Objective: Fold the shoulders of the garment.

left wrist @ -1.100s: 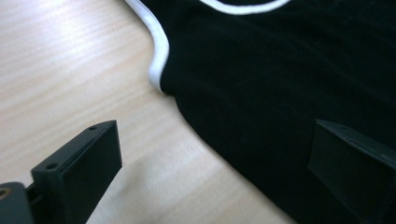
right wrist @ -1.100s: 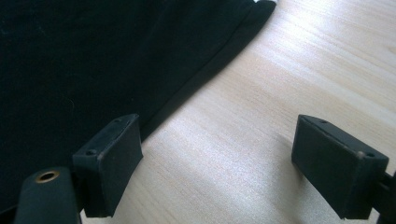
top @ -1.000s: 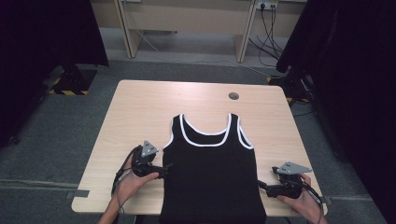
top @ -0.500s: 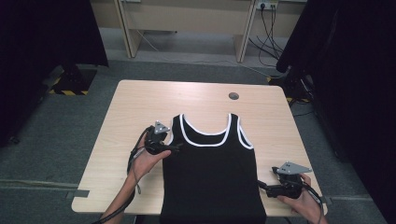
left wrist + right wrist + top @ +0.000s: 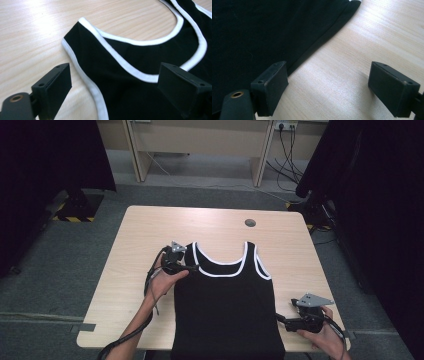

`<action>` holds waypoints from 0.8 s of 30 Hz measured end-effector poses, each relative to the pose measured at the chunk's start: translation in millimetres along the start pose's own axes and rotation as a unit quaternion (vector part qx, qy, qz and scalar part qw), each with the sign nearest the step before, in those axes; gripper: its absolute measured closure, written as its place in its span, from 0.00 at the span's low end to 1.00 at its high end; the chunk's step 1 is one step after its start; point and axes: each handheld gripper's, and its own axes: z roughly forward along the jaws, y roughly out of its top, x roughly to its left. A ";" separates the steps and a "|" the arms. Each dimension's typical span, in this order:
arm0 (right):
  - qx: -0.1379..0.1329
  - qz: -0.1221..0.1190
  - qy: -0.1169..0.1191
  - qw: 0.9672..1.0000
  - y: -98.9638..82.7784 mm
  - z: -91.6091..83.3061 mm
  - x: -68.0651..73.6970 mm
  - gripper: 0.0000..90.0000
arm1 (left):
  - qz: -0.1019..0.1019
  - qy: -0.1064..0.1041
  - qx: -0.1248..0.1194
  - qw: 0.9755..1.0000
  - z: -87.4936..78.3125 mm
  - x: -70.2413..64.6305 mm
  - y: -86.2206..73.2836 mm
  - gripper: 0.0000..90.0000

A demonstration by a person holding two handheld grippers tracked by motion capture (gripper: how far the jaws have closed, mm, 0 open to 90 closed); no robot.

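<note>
A black tank top (image 5: 227, 305) with white trim lies flat on the wooden table (image 5: 145, 230), neckline toward the far side. My left gripper (image 5: 194, 267) is at its left shoulder strap (image 5: 82, 40). In the left gripper view the jaws (image 5: 116, 75) stand wide, slightly narrowed just now, with the strap's white armhole edge between them and neither pad pressing on it. My right gripper (image 5: 283, 320) rests near the front right of the table. It is open (image 5: 329, 72) beside the top's right side edge (image 5: 322, 42), with bare wood between the jaws.
A round cable hole (image 5: 250, 223) sits in the table's far middle. Dark curtains (image 5: 370, 195) hang at both sides, and cables (image 5: 287, 150) trail on the floor behind. Bare wood lies left of and beyond the garment.
My left gripper has travelled away from me along the top's left side, from mid-body to the shoulder strap. The right gripper and the garment have stayed put.
</note>
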 end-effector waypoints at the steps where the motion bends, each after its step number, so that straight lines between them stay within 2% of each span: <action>1: 0.000 0.000 0.000 1.000 0.0 0.0 0.0 0.19 | -0.002 0.001 0.000 1.000 2.7 0.3 2.2 0.14; 9: 0.000 0.000 0.001 1.000 0.1 0.1 -0.1 0.18 | -0.002 0.017 0.016 1.000 25.6 -0.5 18.4 0.16; 16: 0.000 -0.001 0.002 1.000 0.1 0.1 -0.1 0.18 | -0.009 0.032 0.034 0.999 44.7 3.4 22.8 0.16; 19: 0.000 -0.001 0.002 1.000 0.1 0.1 -0.1 0.18 | -0.005 0.035 0.040 0.999 51.3 6.9 21.0 0.27; 20: 0.000 -0.001 0.002 1.000 0.1 0.1 -0.1 0.18 | 0.004 0.040 0.041 0.998 53.3 6.7 19.3 0.35; 21: 0.000 -0.001 0.002 1.000 0.1 0.1 -0.1 0.18 | 0.014 0.045 0.038 0.998 53.3 6.0 18.5 0.38; 24: 0.000 -0.001 0.002 1.000 0.1 0.2 -0.1 0.18 | 0.028 0.035 0.041 0.998 50.6 4.4 19.8 0.63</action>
